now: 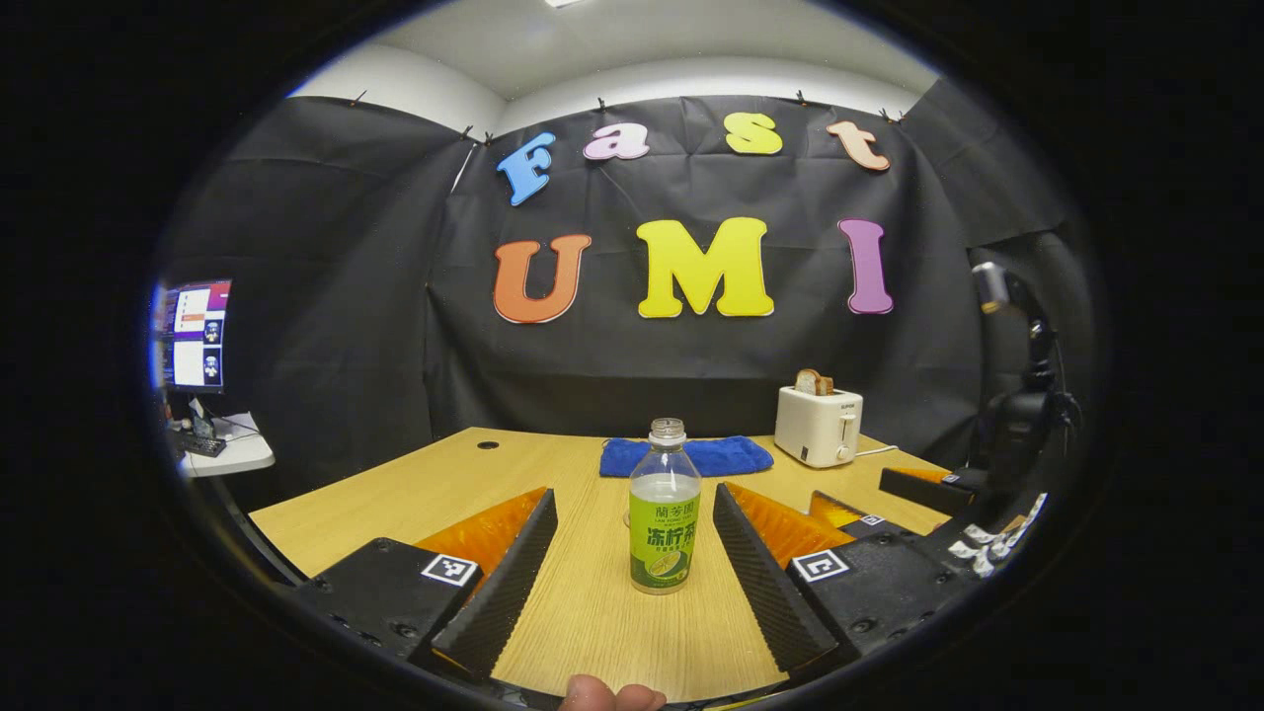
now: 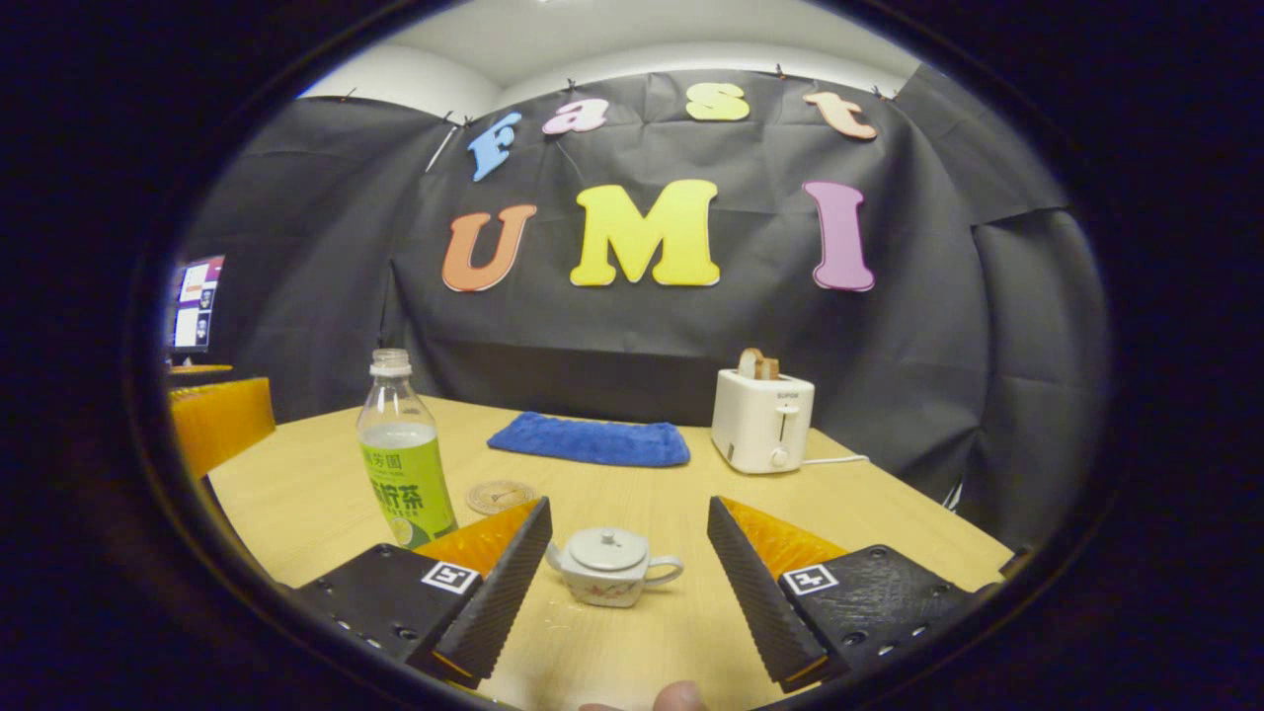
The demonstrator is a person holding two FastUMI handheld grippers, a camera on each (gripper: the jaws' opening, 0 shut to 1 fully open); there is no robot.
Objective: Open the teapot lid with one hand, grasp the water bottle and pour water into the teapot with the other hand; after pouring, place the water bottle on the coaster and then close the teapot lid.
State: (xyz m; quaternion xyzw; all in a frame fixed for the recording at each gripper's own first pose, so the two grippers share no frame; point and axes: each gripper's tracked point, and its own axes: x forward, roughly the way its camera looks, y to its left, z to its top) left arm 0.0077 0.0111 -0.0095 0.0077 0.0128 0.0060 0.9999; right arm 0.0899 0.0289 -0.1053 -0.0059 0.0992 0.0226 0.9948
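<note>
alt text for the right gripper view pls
The open right gripper faces a small lidded teapot on a wooden table. A capless water bottle and a round coaster lie to its left; a blue cloth and toaster sit behind.

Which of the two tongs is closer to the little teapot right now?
The right tongs. The teapot sits on the table between their open fingers, lid on. The left tongs are lined up on the water bottle instead, off to the teapot's left.

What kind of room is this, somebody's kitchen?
Probably a staged recording booth, not a kitchen: black cloth wall, a monitor at the side, and a toaster and teapot on one wooden table.
</note>
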